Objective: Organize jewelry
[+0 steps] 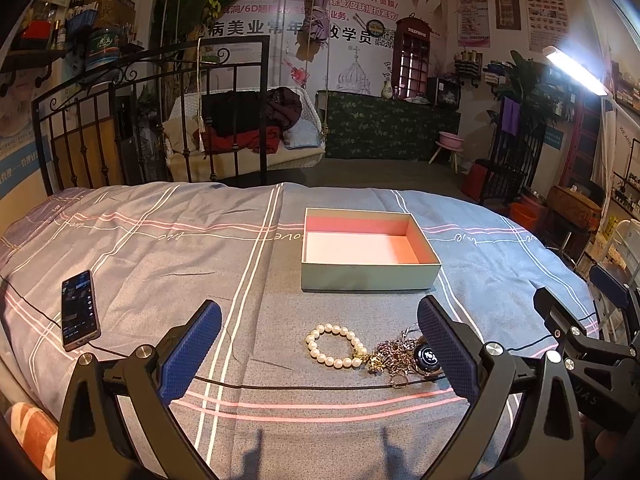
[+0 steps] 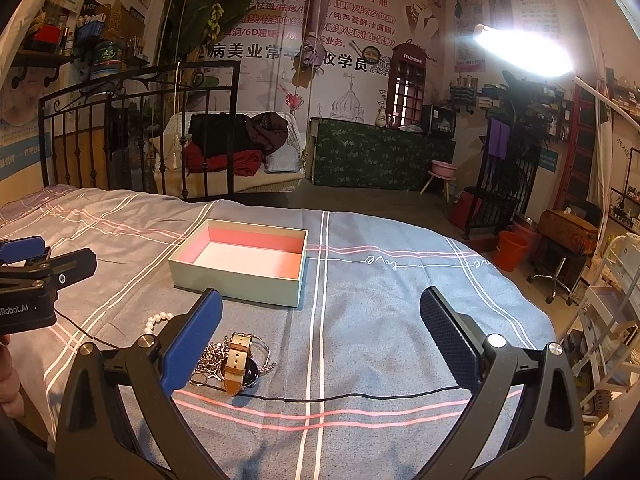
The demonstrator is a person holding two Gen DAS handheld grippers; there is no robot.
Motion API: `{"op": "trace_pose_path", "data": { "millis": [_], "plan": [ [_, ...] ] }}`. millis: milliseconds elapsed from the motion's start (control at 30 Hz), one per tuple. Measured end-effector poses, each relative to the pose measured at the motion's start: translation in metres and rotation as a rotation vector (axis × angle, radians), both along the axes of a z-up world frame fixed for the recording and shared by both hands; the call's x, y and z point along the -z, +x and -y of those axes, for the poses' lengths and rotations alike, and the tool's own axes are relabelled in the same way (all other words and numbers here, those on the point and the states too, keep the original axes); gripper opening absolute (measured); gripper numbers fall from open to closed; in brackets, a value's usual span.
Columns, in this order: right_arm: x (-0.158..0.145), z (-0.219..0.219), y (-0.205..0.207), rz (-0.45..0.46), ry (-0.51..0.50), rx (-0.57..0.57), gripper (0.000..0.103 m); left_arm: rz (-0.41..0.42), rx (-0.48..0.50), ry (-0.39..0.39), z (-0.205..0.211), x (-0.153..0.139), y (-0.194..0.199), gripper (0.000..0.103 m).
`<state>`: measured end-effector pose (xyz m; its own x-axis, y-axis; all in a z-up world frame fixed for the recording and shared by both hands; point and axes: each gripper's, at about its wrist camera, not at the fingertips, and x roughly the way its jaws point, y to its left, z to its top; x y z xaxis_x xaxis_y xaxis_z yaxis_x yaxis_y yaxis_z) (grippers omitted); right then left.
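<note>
A pale green box with a pink inside [image 1: 368,248] stands open and empty on the bed; it also shows in the right wrist view [image 2: 244,264]. A pearl bracelet [image 1: 334,346] lies nearer, beside a tangle of chains [image 1: 394,356] and a watch [image 1: 428,356]. In the right wrist view the tan-strapped watch [image 2: 236,362] lies on the chains [image 2: 212,354], with the pearls [image 2: 158,320] behind my left finger. My left gripper [image 1: 320,344] is open above the pearls. My right gripper [image 2: 322,340] is open, the jewelry at its left finger.
A phone [image 1: 80,310] lies on the bedspread at the left with a black cable [image 1: 300,386] running across in front of the jewelry. A metal bed frame [image 1: 152,120] stands behind. The bed's edge [image 2: 532,312] drops off at the right.
</note>
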<state>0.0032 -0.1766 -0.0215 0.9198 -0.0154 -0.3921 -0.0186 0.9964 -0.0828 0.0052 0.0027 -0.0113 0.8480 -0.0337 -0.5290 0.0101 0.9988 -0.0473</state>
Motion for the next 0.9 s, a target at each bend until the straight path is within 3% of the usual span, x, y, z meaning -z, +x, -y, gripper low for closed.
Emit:
{"op": "trace_pose_path", "data": {
  "millis": [900],
  "plan": [
    [0.013, 0.0, 0.017, -0.048, 0.008, -0.007, 0.098, -0.021, -0.002, 0.0, -0.001, 0.004, 0.01, 0.097]
  ]
}}
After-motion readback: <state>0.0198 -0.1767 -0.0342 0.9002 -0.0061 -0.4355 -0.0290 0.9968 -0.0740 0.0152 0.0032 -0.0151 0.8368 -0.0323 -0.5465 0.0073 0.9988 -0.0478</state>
